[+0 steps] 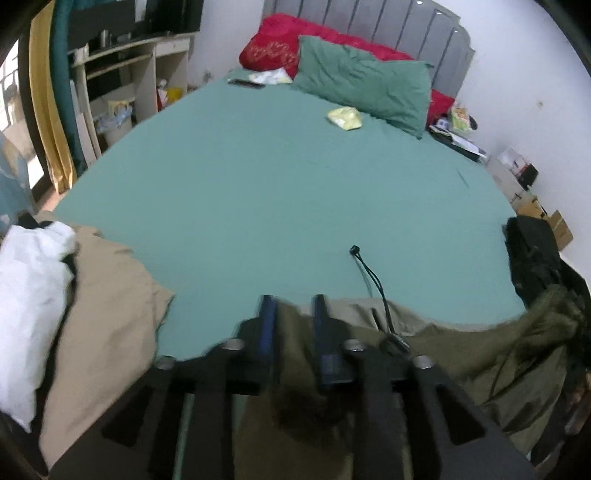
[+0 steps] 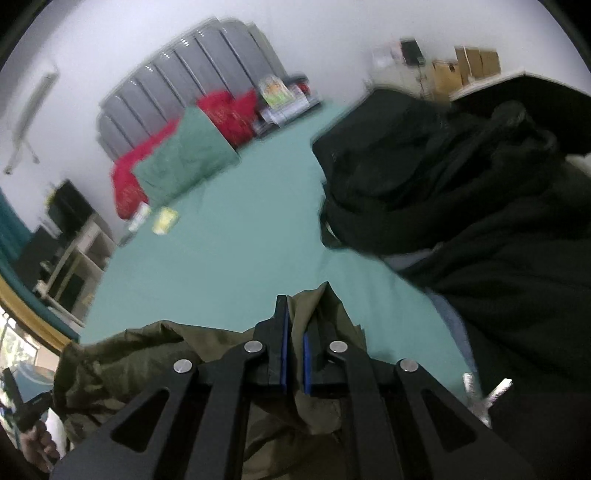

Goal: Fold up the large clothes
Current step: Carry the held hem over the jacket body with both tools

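A bed (image 1: 280, 192) covered by a teal sheet filled most of both views, with a grey ribbed headboard (image 1: 369, 26) set against a white wall (image 1: 517, 74). A green pillow (image 1: 365, 85) was laid over a red quilt (image 1: 280, 40) at the head of the bed, and a small yellow packet (image 1: 345, 118) was seen on the sheet just beside the pillow. Pale shelves (image 1: 147, 66) and a gold curtain (image 1: 46, 110) were seen at the left of the room, and cardboard boxes (image 1: 546, 218) by the wall on the right. No writing could be read; the frames were blurred.

The olive jacket (image 1: 480, 354) was spread across the near edge of the bed, its black drawcord (image 1: 369, 273) trailing onto the sheet. A beige garment (image 1: 110, 295) and a white one (image 1: 29, 295) were piled at the near left corner, and black clothing (image 2: 461, 192) was heaped at the right.

The left gripper (image 1: 293, 301) was held narrow, with a fold of the jacket caught between its blue-padded fingers (image 1: 267, 321). The right gripper (image 2: 295, 314) was nearly closed, with olive cloth pinched between its pads and bunched up beyond the tips.
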Demonstrator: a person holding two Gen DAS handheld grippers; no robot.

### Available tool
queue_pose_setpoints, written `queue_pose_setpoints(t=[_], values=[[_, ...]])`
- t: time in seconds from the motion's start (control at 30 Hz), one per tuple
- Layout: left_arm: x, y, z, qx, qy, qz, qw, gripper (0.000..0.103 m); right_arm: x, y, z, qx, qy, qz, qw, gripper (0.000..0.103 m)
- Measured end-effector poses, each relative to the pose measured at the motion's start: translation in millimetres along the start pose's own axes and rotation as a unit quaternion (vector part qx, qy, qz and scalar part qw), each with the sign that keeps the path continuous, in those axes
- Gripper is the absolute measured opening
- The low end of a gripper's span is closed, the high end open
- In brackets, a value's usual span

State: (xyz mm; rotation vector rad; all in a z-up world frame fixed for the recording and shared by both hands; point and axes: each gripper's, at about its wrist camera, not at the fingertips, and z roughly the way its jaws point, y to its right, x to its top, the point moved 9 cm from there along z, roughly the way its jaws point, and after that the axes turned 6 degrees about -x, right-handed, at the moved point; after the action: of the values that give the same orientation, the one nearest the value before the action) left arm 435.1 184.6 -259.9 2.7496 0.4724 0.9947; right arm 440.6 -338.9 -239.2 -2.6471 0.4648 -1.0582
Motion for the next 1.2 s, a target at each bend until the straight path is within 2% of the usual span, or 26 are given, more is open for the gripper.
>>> queue_pose_setpoints(t=[0.07,0.13,0.17,0.2,0.23,0.3,0.37,0.4,0.43,0.47,0.57,0.67,0.77,0.8,0.83,0.87,0.9,0.93,0.97,1.03,1.13,1.2], values=[[6,0,3,-0.005,0.007,-0.005,1.0,0.058,-6,8,25,-0.01,-0.033,0.015,0.999,0.013],[10,2,-5,0.001,0.019,-0.006,0.9998,0.059,-7,13,31,-0.026,-0.037,0.015,0.999,0.033],[10,7,-13,-0.005,0.028,0.0,0.9996,0.059,-4,14,25,-0.03,-0.023,0.016,0.999,0.053],[8,12,-19,-0.01,0.034,0.005,0.9993,0.061,-2,15,16,-0.029,-0.01,0.017,0.999,0.067],[4,20,-25,-0.02,0.038,0.011,0.999,0.061,0,14,7,-0.027,0.0,0.018,0.999,0.071],[-12,41,-27,-0.06,0.018,0.036,0.9974,0.062,-3,9,-12,-0.01,0.007,0.021,1.0,0.072],[-40,70,-18,-0.102,-0.038,0.076,0.9911,0.062,-19,-11,-22,0.038,-0.016,0.0,0.999,0.072],[-56,84,-12,-0.111,-0.06,0.101,0.9868,0.062,-30,-24,-24,0.057,-0.029,-0.024,0.998,0.072],[-68,95,-7,-0.109,-0.073,0.128,0.983,0.062,-47,-40,-25,0.072,-0.05,-0.071,0.994,0.072],[-76,103,-2,-0.105,-0.08,0.149,0.9799,0.062,-61,-50,-25,0.07,-0.061,-0.116,0.989,0.072],[-93,119,19,-0.085,-0.107,0.193,0.9716,0.062,-98,-66,-11,0.032,-0.092,-0.225,0.97,0.072],[-95,128,38,-0.07,-0.125,0.213,0.9664,0.062,-115,-63,12,0.033,-0.136,-0.226,0.964,0.072],[-94,134,59,-0.066,-0.138,0.227,0.9618,0.062,-121,-58,33,0.039,-0.156,-0.21,0.964,0.072],[-95,136,65,-0.071,-0.143,0.229,0.9604,0.059,-121,-58,38,0.048,-0.158,-0.203,0.965,0.072],[-97,137,72,-0.076,-0.148,0.227,0.9596,0.051,-121,-57,41,0.055,-0.154,-0.198,0.966,0.071],[-100,138,77,-0.083,-0.156,0.225,0.9582,0.018,-119,-58,42,0.059,-0.151,-0.193,0.968,0.063],[-103,140,82,-0.084,-0.163,0.224,0.957,0.0,-117,-60,42,0.068,-0.145,-0.189,0.969,0.04],[-104,141,85,-0.079,-0.159,0.225,0.958,0.0,-115,-61,42,0.071,-0.138,-0.188,0.97,0.027],[-102,141,85,-0.077,-0.149,0.226,0.9597,0.0,-114,-61,42,0.075,-0.136,-0.192,0.969,0.008],[-89,139,82,-0.063,-0.116,0.211,0.9686,0.0,-107,-61,41,0.079,-0.123,-0.192,0.97,0.006],[-60,131,69,-0.056,-0.069,0.174,0.9807,0.0,-73,-75,34,0.077,-0.08,-0.183,0.977,0.006],[-40,123,69,-0.04,-0.051,0.158,0.9852,0.0,-51,-79,38,0.079,-0.067,-0.165,0.981,0.007]])
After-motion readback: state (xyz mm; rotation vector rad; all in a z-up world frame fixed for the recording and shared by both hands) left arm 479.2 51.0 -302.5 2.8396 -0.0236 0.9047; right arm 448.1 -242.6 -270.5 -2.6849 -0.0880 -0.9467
